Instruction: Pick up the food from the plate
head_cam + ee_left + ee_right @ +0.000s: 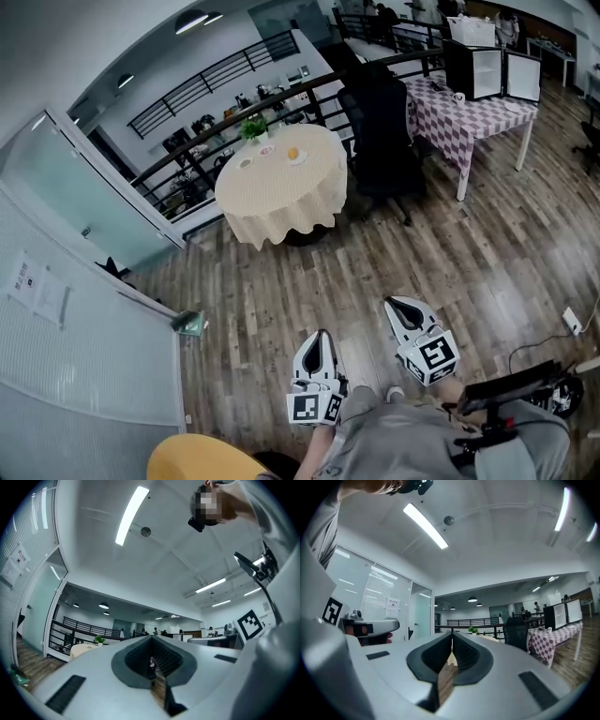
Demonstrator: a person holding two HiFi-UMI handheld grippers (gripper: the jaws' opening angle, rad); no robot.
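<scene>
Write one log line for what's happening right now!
stage: far from round table, nothing picked | left gripper: shut, empty | right gripper: shut, empty | food: on plate

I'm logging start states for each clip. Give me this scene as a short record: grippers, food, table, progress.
left gripper: low, close to the person; fingers together, nothing between them
right gripper: beside the left one; fingers together, empty
food: orange item on a plate
round table: cream cloth, far across the wood floor from both grippers
also on table: small plant
progress: food not yet approached
</scene>
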